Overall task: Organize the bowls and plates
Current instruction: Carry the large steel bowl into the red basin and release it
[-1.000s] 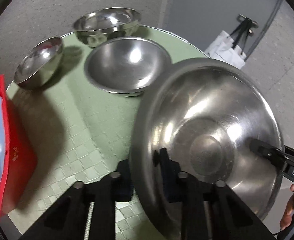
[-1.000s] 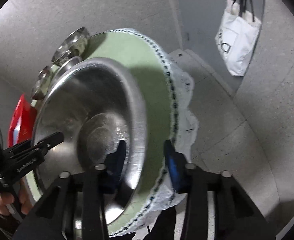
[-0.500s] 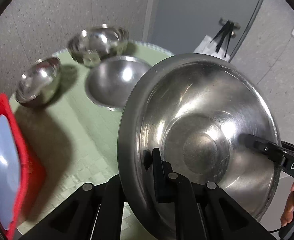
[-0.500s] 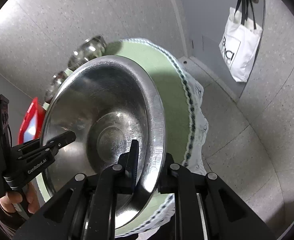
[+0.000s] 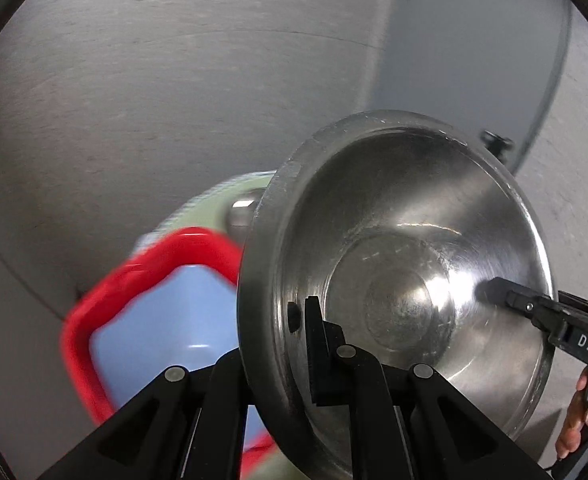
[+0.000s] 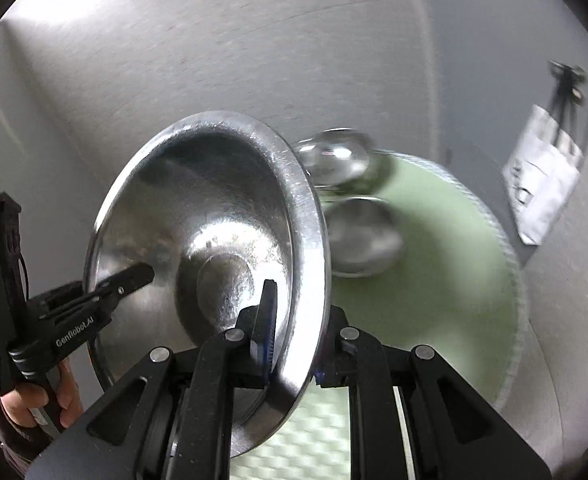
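The big steel bowl is up in the air, tilted steeply, carried between the two claws above the near side of the round green surface. The left claw is clamped on the bowl's left rim, one finger inside the wall and the other hidden behind it. The right claw is clamped on the opposite rim in the same way, its inner finger showing blue padding against the metal. A bowl this wide and shallow probably needs a grip on both sides so it does not swing or slip, which would explain the two-handed hold.

In the left view a red tray with a pale blue inside sits below and left of the bowl, blurred; it looks like a likely place for the bowl, though that is only a guess. In the right view two smaller steel bowls rest on the far part of the surface, one behind the other and also blurred. The big bowl blocks much of the surface in both views, so any other dishes cannot be made out. A white bag hangs at far right, well apart from the surface.
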{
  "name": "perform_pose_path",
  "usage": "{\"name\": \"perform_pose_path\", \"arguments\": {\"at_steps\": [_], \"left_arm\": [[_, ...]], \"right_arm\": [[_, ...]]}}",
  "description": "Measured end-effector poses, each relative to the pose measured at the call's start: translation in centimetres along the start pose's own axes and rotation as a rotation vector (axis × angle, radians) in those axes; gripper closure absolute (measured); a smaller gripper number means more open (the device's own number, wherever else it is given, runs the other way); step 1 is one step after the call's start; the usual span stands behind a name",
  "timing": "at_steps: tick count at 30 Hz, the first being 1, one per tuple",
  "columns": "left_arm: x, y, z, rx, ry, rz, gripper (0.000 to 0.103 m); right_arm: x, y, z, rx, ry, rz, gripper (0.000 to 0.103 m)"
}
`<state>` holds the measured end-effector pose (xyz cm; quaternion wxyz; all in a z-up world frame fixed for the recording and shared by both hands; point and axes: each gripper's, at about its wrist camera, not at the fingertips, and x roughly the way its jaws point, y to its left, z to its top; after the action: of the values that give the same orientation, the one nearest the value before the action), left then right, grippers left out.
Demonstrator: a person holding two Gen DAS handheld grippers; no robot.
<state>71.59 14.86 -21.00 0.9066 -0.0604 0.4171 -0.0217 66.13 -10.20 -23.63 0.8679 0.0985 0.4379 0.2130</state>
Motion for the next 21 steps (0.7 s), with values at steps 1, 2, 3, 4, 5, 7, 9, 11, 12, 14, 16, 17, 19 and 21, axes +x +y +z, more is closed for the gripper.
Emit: {"name": "perform_pose_path", "arguments": {"at_steps": [1,2,3,4,5,7,9,11,12,14,16,17,19,21], "left_arm": [[-0.3,1.8,-0.1,-0.012,0.001,0.011,0.099],[-0.4,3.5,-0.2,-0.019,0.004,0.023,0.099],[-0.4,5.2,-0.4,-0.023,0.013,0.039,0.099],[-0.6,6.4,-0.5,-0.030,0.018,0.051,0.099],[-0.5,8.0,-0.7,-0.037,0.027,0.061,0.099],[-0.1,10.7,-1.2,-0.053,0.048,0.077,0.099],[0.6,13.0,-1.6,-0.068,0.077,0.089,0.099],[1.5,14.9,-2.1,-0.077,0.105,0.095,0.099],[1.8,15.6,-2.3,-0.079,0.115,0.097,0.099],[2.7,16.7,-2.7,-0.082,0.140,0.097,0.099],[3.3,17.3,-2.9,-0.081,0.154,0.091,0.098],[3.8,17.6,-3.0,-0.079,0.164,0.086,0.098],[4.6,17.9,-3.2,-0.075,0.185,0.076,0.098],[5.3,18.2,-2.9,-0.068,0.194,0.074,0.098]], "right_arm": [[1.0,1.3,0.1,-0.010,0.012,0.010,0.089],[2.0,2.5,0.1,-0.015,0.023,0.021,0.089],[3.1,3.6,0.1,-0.016,0.036,0.035,0.089],[4.1,4.7,0.0,-0.018,0.052,0.048,0.088],[5.1,5.7,-0.1,-0.018,0.066,0.055,0.088],[7.4,7.6,-0.4,-0.023,0.101,0.063,0.088],[9.2,8.6,-0.8,-0.020,0.134,0.067,0.087],[10.7,9.7,-1.2,-0.025,0.162,0.054,0.087],[11.3,10.0,-1.4,-0.028,0.174,0.047,0.087],[12.3,10.5,-1.6,-0.034,0.191,0.030,0.087],[12.9,10.6,-1.9,-0.032,0.204,0.019,0.087],[13.2,10.5,-2.0,-0.029,0.211,0.014,0.087],[14.0,10.1,-1.9,-0.022,0.223,0.000,0.087],[14.5,10.1,-2.1,-0.017,0.233,-0.014,0.087]]}}
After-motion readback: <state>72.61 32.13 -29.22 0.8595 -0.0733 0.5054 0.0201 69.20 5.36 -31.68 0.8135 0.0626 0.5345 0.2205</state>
